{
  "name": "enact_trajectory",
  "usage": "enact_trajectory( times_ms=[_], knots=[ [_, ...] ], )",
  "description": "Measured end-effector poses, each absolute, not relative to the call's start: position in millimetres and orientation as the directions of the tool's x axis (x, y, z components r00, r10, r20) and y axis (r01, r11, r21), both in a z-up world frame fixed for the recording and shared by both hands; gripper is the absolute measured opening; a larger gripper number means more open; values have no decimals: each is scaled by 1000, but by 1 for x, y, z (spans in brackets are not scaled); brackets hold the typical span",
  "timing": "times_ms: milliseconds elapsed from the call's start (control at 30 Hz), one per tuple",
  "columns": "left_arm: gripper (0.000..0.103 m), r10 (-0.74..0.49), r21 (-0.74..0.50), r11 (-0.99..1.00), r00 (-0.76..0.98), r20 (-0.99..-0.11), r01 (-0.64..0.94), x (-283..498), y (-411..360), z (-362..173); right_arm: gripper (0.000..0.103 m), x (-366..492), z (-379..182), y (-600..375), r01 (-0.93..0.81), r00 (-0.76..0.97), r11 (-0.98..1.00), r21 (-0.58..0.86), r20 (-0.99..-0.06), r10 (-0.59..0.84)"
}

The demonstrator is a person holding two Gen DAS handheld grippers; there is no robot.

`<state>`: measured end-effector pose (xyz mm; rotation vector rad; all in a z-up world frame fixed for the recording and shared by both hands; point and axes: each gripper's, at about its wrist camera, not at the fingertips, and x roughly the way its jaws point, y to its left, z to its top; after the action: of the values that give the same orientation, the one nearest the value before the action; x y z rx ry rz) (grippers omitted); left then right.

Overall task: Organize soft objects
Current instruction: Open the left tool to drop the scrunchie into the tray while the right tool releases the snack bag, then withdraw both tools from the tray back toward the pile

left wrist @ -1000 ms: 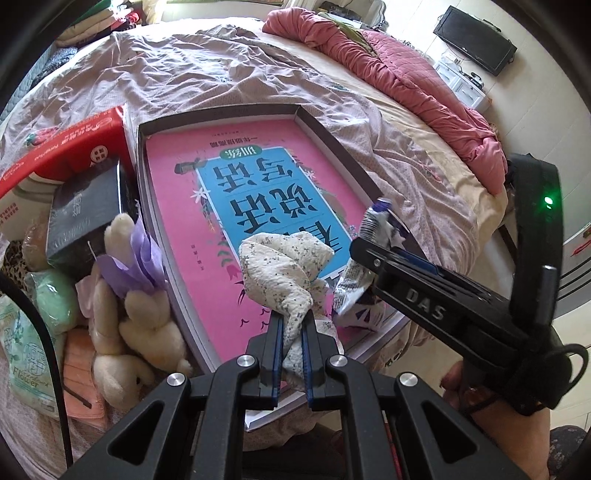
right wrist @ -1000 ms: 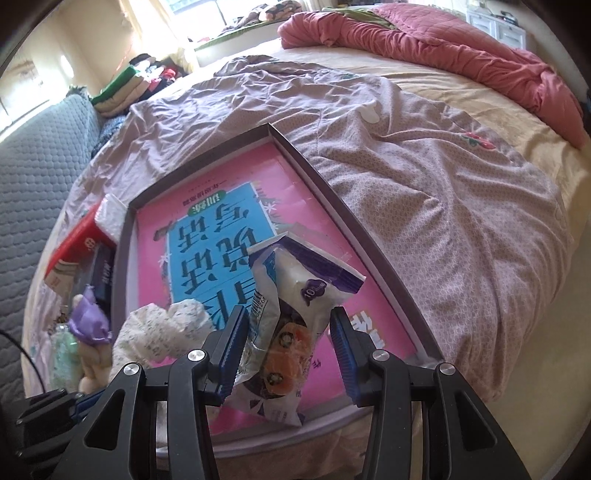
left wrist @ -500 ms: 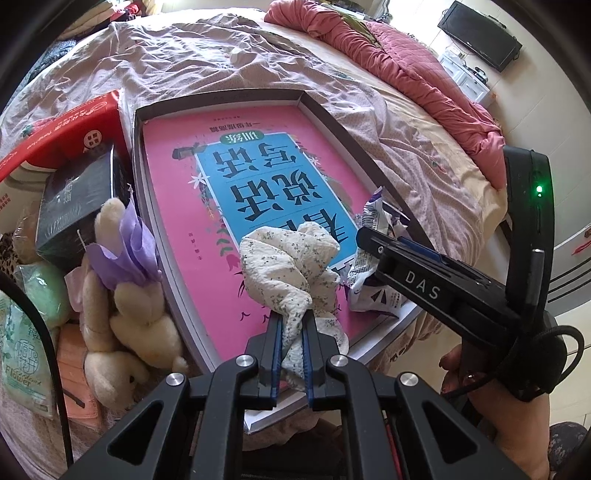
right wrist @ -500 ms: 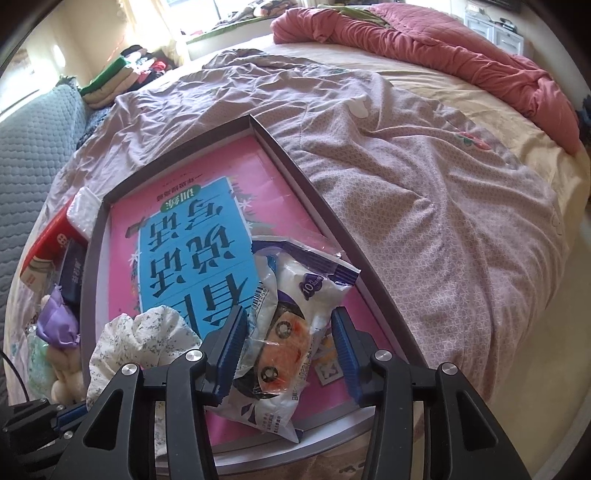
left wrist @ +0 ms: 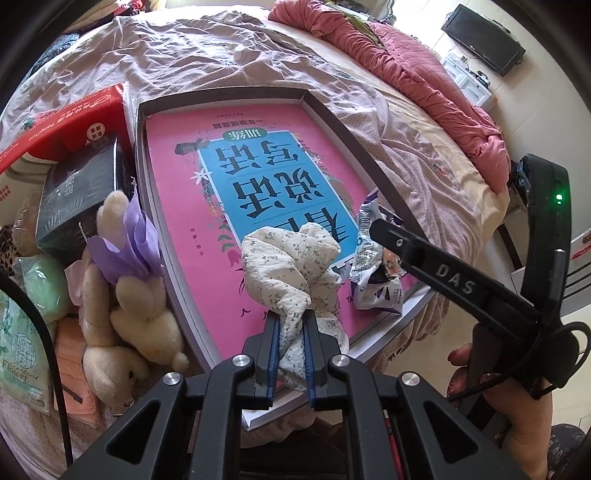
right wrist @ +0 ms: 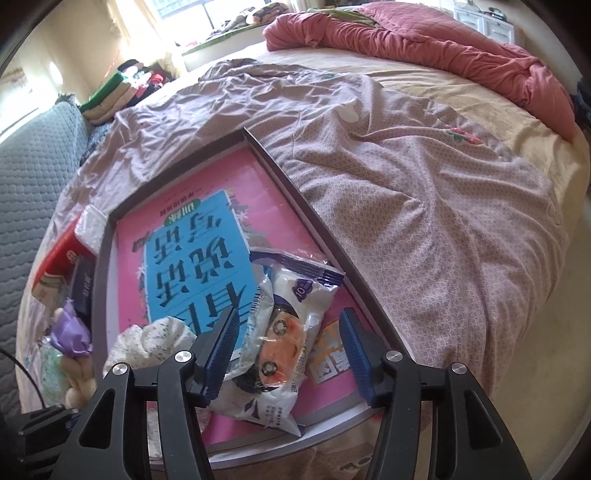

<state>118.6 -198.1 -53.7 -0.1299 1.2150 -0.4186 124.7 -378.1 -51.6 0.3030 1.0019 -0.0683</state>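
Left gripper point(left wrist: 291, 334) jaws clamped on floral cloth point(left wrist: 291, 266) over the pink box point(left wrist: 221, 99). Right gripper point(right wrist: 288, 347) jaws just opening, astride wipes packet point(right wrist: 284, 332) lying lengthwise, freed, inside.

Bed: I'm working over a wide bed point(right wrist: 424, 192), a rumpled mauve sheet point(left wrist: 229, 62) covering it.
Quilt: a pink quilt point(right wrist: 424, 48) is lying bunched along its far side.
Window: daylight is pouring through a window point(right wrist: 177, 11).
Sofa: grey quilted upholstery point(right wrist: 33, 166) is sitting at my left.
Screen: a dark television point(left wrist: 480, 38) is leaning against the wall.
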Motion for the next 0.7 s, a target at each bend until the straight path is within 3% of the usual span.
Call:
enact_trajectory(
  times_ms=[167,400,567,700],
  knots=[
    [20,-374,-309,919,292,-880,246,116,-198,-51,69,115,-42,-383,214,557,936,280,-822,118],
    [48,-369,-301,921,309,-877,246,112,-195,-44,74,106,-31,-388,235,569,917,322,-811,139],
    [52,-363,-293,924,322,-874,246,110,-191,-38,74,104,-26,-385,220,570,919,327,-808,151],
    [62,-357,-287,928,343,-869,238,108,-186,-30,76,102,-20,-381,208,576,930,304,-806,136]
  ],
)
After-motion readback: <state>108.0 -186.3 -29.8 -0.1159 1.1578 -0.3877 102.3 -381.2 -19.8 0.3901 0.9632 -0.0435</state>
